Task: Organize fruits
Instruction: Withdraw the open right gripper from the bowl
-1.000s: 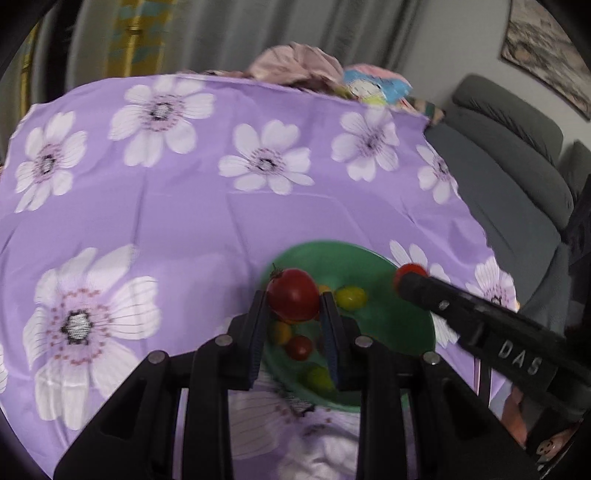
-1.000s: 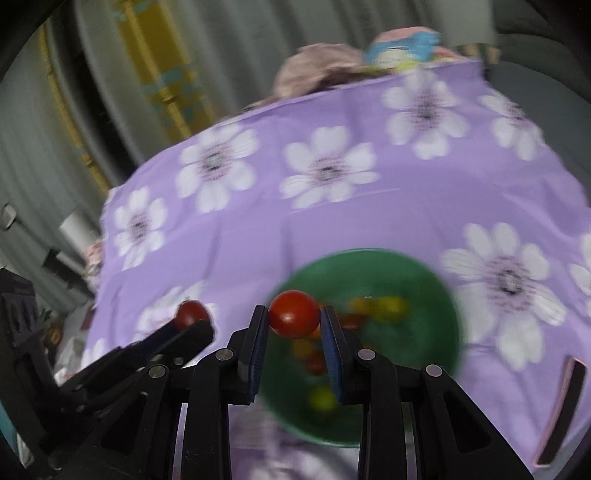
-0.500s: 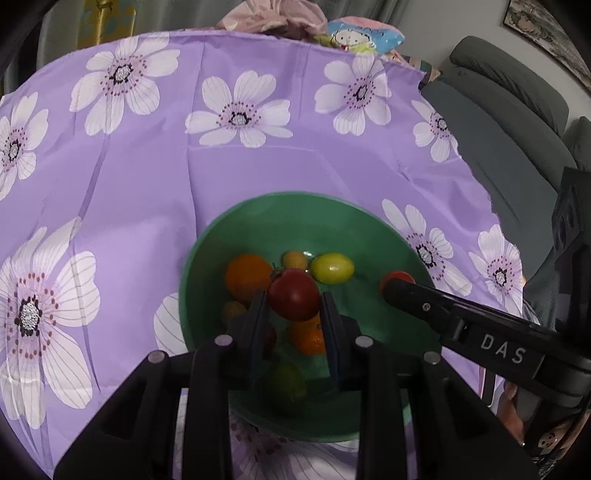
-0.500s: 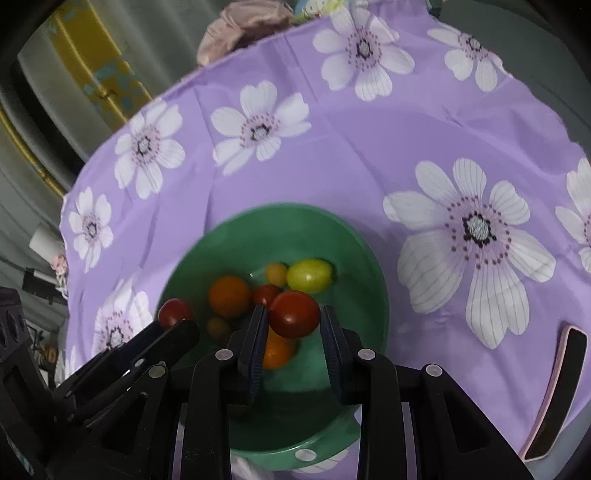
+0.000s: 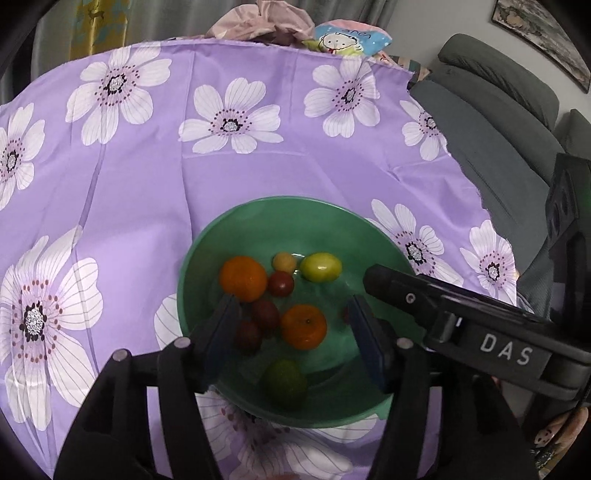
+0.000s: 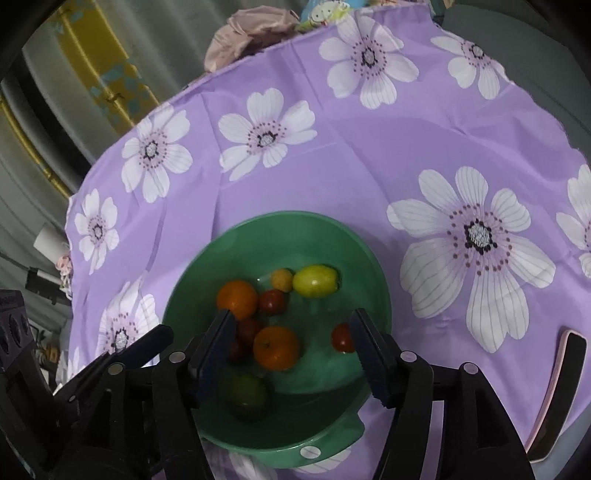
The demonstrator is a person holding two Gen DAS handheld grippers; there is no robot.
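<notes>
A green bowl [image 5: 280,201] [image 6: 280,216] sits on the purple floral tablecloth [image 5: 147,184]. It holds two oranges [image 5: 243,277] [image 5: 303,326], a yellow-green lemon [image 5: 320,267], a lime [image 5: 285,382], a small yellow fruit [image 5: 284,261] and several red tomatoes [image 5: 280,283]. My left gripper [image 5: 293,301] hangs over the bowl, its jaws opening with nothing pressed between the pads. My right gripper [image 6: 291,315] also hovers over the bowl, jaws opening and empty. A red tomato [image 6: 341,338] lies in the bowl by its right finger. The right gripper's finger [image 5: 406,288] shows in the left wrist view.
A flat dark object with a pink edge [image 6: 557,391] lies on the cloth at the right. A grey sofa [image 5: 498,122] stands beyond the table's right side. Crumpled cloth and a cartoon-print cushion [image 5: 347,35] sit past the far edge.
Both grippers came down closer over the bowl and their jaws spread apart. The red tomato each one held has dropped out and now lies among the fruit in the bowl.
</notes>
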